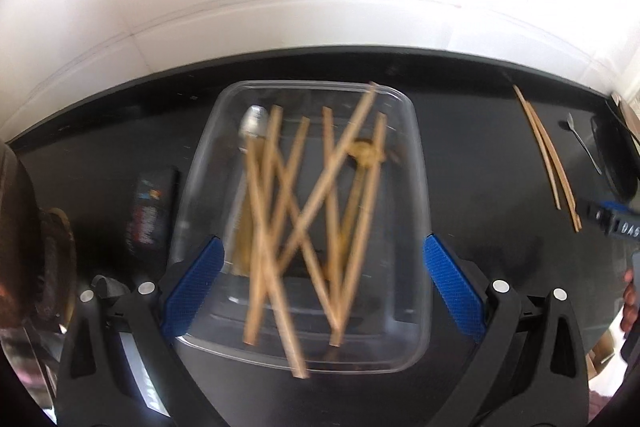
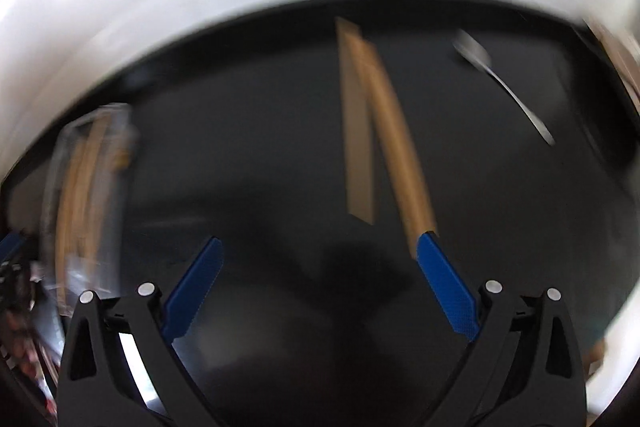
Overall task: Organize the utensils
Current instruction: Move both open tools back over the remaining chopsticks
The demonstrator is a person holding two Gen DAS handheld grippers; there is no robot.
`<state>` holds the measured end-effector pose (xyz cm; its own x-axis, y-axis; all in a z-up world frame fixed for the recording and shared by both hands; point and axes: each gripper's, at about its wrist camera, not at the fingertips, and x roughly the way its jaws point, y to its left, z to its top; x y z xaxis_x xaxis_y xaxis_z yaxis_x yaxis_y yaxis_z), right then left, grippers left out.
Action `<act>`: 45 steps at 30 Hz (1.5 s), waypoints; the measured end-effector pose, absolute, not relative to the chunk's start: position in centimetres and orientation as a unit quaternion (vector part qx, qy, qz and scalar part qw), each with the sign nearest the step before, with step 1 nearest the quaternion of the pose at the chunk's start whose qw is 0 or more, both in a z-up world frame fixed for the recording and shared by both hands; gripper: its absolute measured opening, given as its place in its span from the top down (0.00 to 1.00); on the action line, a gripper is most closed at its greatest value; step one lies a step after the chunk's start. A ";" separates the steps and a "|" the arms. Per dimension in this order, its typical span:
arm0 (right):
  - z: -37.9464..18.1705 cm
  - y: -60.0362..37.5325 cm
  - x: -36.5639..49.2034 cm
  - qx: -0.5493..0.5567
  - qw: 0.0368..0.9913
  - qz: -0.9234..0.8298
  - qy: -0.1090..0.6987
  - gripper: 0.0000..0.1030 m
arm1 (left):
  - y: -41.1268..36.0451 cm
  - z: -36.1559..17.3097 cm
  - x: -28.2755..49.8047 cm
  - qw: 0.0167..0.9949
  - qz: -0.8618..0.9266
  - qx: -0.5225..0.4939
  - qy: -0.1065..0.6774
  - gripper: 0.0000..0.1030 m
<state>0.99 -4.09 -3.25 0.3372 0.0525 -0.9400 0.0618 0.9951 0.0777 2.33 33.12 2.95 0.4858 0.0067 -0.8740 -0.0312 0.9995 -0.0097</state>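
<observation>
Two wooden chopsticks (image 2: 376, 131) are being left loose on the black counter (image 2: 260, 147), shown at centre right of the right wrist view, with their far ends almost touching and their near ends spread apart. The right gripper (image 2: 318, 247) is being held wide open over them, with nothing between its blue pads (image 2: 446, 287); the near end of the right-hand stick is being covered by the right pad's tip, though contact cannot be told through the blur. The step in hand is judged to be the pickup of this pair, so the claw is best being lined up across both sticks near their converging ends, where one closing can catch the two together. A metal spoon (image 2: 504, 87) is being left at upper right, well apart from the sticks, so room is being given on that side. In the left wrist view, a clear plastic tray (image 1: 420, 187) is being shown at centre, already holding many crossed chopsticks (image 1: 308, 195) and a silver spoon (image 1: 254, 121). The left gripper (image 1: 322, 251) is being held open astride the tray's near end, its pads (image 1: 196, 287) just beside the walls; whether they are pressing on them cannot be told. Some stick ends are overhanging the tray's near rim, so any drop is best being aimed at the middle. A dark packet (image 1: 152, 207) is lying left of the tray.
</observation>
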 end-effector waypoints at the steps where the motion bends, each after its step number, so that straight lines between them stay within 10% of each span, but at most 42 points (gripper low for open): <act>1: -4.0 -5.8 0.3 0.066 0.808 -0.026 0.584 0.08 | 32.0 2.8 2.3 0.860 0.006 -0.010 0.510 0.06; 22: -8.7 -15.8 -0.5 -0.108 0.766 0.017 0.633 0.07 | 9.2 -0.4 3.6 0.822 -0.059 0.010 0.566 0.06; 45: -8.2 -17.9 4.0 -0.070 0.780 0.089 0.615 0.07 | 5.3 -2.9 6.2 0.804 -0.042 0.035 0.592 0.06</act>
<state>4.03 -17.91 -8.22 0.2265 0.0534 -0.9725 -0.2247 0.9744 0.0012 6.20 5.27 -2.93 0.2963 -0.0265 -0.9547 0.1084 0.9941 0.0060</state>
